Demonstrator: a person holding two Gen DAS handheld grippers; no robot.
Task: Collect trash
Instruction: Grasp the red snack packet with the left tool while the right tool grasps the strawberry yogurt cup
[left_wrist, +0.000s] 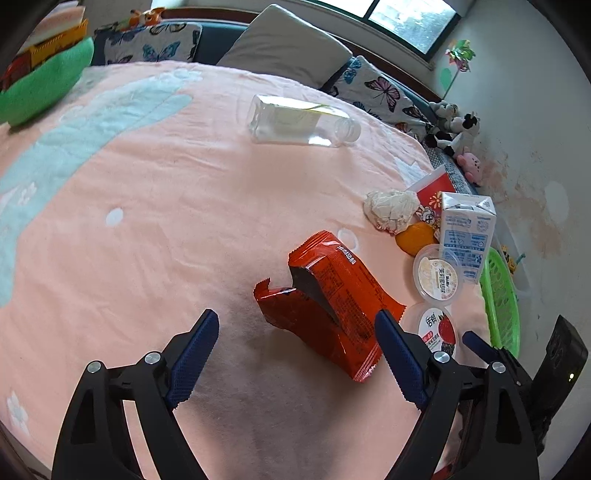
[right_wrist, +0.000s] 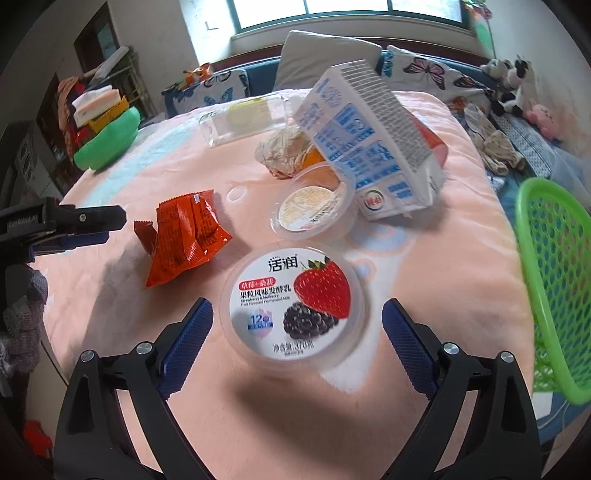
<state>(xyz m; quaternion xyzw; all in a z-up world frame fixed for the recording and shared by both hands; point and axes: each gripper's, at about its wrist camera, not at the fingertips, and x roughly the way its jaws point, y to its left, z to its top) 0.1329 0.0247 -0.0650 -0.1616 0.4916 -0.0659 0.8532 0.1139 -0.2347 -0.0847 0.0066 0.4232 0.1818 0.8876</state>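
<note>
Trash lies on a pink blanket (left_wrist: 147, 192). My left gripper (left_wrist: 295, 325) is open, its fingers on either side of a torn red snack wrapper (left_wrist: 332, 295), also in the right wrist view (right_wrist: 184, 236). My right gripper (right_wrist: 297, 314) is open around a strawberry yogurt cup (right_wrist: 295, 306), also in the left wrist view (left_wrist: 437, 328). Beyond lie a smaller cup (right_wrist: 314, 206), a blue-white milk carton (right_wrist: 369, 140), crumpled paper (right_wrist: 284, 147) and a clear plastic bottle (left_wrist: 299, 122). A green mesh basket (right_wrist: 554, 266) stands at the right edge.
A green cushion with boxes on it (right_wrist: 107, 136) sits at the far left. Butterfly pillows (left_wrist: 147, 44) and a grey pillow (left_wrist: 284, 48) line the back. Plush toys (left_wrist: 454, 129) sit by the wall. The left gripper's finger (right_wrist: 85, 221) shows at left in the right wrist view.
</note>
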